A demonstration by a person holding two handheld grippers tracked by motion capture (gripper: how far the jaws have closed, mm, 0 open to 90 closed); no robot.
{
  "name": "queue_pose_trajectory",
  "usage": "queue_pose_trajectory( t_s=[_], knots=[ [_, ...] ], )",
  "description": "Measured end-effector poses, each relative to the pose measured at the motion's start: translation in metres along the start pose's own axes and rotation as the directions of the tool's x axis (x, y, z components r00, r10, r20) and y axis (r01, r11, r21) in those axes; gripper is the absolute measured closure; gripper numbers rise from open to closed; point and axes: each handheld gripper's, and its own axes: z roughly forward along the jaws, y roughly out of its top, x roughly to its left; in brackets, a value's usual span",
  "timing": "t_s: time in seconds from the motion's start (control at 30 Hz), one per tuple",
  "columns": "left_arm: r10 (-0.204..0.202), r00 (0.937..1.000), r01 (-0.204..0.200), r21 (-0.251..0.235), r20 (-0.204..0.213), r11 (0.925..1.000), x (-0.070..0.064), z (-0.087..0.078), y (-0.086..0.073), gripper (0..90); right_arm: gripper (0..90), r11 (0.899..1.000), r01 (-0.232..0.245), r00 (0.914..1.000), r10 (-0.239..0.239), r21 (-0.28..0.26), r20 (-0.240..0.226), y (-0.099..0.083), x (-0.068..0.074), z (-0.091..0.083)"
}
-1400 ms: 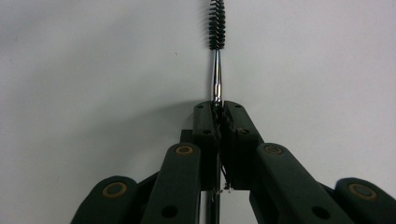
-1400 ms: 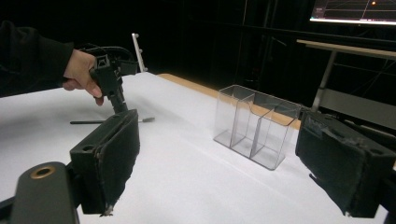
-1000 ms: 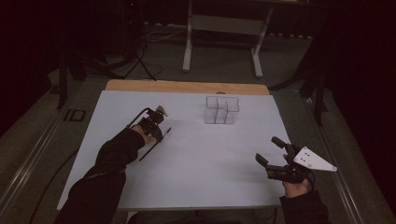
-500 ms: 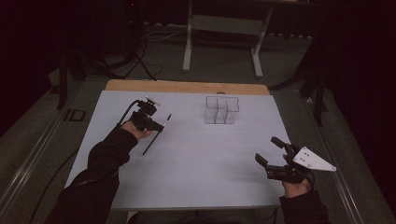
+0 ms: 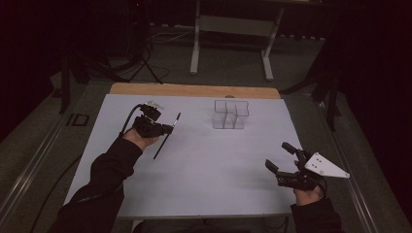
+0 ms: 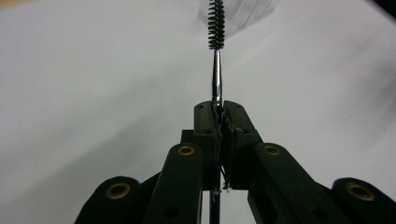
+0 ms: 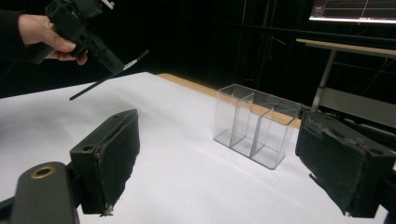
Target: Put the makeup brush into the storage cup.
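The left gripper (image 5: 167,129) was clamped on a mascara wand (image 6: 215,28) mid-shaft, bristle end leading toward the clear compartment organizer (image 5: 231,114) at the far centre (presumably for insertion). The right gripper (image 5: 281,159) waited at the near right, jaws wide apart and empty.

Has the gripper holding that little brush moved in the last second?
Yes. In the high view the left gripper, shut on the brush, has drifted left, away from the clear organizer, which has stayed put.
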Motion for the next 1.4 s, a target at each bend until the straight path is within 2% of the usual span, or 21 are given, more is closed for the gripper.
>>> queue_pose_trajectory(
  t_s=[0.07, 0.13, 0.2, 0.27, 0.3, 0.43, 0.6, 0.8, 0.83, 1.03, 1.07, 1.1, 1.23, 1.37, 1.4],
  knots=[
    [0.012, 0.9999, -0.012, -0.046, 0.003, 0.9989, -0.003, -0.004, 0.001, 86.2, 13.5, 1.0, 0.0, 1.0, 0.0, -0.002, 0.001, 0.0, 0.0, 0.0],
    [0.02, 0.9995, -0.018, -0.084, 0.023, 0.9963, -0.004, -0.008, 0.002, 86.2, 13.4, 1.0, 0.001, 1.0, -0.001, -0.005, 0.002, 0.0, 0.0, -0.001],
    [0.022, 0.9992, -0.018, -0.106, 0.033, 0.9942, -0.005, -0.009, 0.003, 86.2, 13.5, 1.0, 0.002, 1.0, -0.002, -0.01, 0.001, 0.001, 0.0, -0.001],
    [0.022, 0.9992, -0.018, -0.106, 0.033, 0.9942, -0.005, -0.009, 0.003, 86.2, 13.5, 1.0, 0.003, 1.0, -0.003, -0.01, 0.002, 0.001, 0.0, -0.001],
    [0.027, 0.9988, -0.022, -0.134, 0.041, 0.9907, -0.007, -0.009, 0.003, 86.2, 13.5, 1.0, 0.007, 1.0, -0.007, -0.008, 0.007, 0.001, 0.0, -0.001],
    [0.036, 0.9987, -0.029, -0.16, 0.037, 0.9868, -0.009, -0.007, 0.004, 86.2, 13.7, 1.0, 0.029, 0.9996, -0.029, -0.01, 0.008, 0.001, 0.001, 0.0],
    [0.041, 0.998, -0.031, -0.199, 0.047, 0.9796, -0.009, -0.006, 0.005, 86.2, 13.7, 1.0, 0.024, 0.9997, -0.024, -0.019, 0.003, 0.0, 0.0, 0.001],
    [0.039, 0.9978, -0.021, -0.3, 0.054, 0.9538, -0.007, -0.006, 0.008, 86.2, 13.7, 1.0, 0.012, 0.9998, -0.012, -0.028, -0.017, -0.001, -0.001, 0.004],
    [0.037, 0.9971, -0.014, -0.315, 0.066, 0.9491, -0.006, -0.006, 0.009, 86.2, 13.7, 0.999, 0.012, 0.9997, -0.013, -0.03, -0.02, -0.001, -0.001, 0.004],
    [0.039, 0.998, -0.019, -0.359, 0.05, 0.9332, -0.007, -0.004, 0.017, 86.2, 13.7, 0.999, 0.013, 0.9995, -0.014, -0.041, -0.027, -0.002, -0.001, 0.006],
    [0.039, 0.998, -0.019, -0.359, 0.05, 0.9332, -0.007, -0.004, 0.017, 86.2, 13.7, 0.999, 0.013, 0.9995, -0.014, -0.041, -0.027, -0.002, -0.001, 0.006],
    [0.043, 0.9983, -0.025, -0.369, 0.04, 0.9289, -0.009, -0.003, 0.02, 86.2, 13.7, 0.999, 0.013, 0.9995, -0.014, -0.042, -0.028, -0.002, -0.001, 0.006],
    [0.062, 0.9966, -0.035, -0.406, 0.054, 0.9131, -0.012, -0.001, 0.028, 86.2, 13.7, 0.999, 0.005, 0.9992, -0.006, -0.043, -0.038, -0.002, -0.001, 0.007],
    [0.063, 0.9964, -0.033, -0.424, 0.056, 0.9049, -0.013, 0.004, 0.034, 86.2, 13.7, 0.999, 0.002, 0.9991, -0.004, -0.041, -0.042, -0.002, -0.001, 0.007],
    [0.062, 0.9964, -0.03, -0.435, 0.059, 0.9, -0.014, 0.005, 0.035, 86.2, 13.7, 0.999, 0.003, 0.9991, -0.004, -0.039, -0.041, -0.002, -0.001, 0.007]
  ],
)
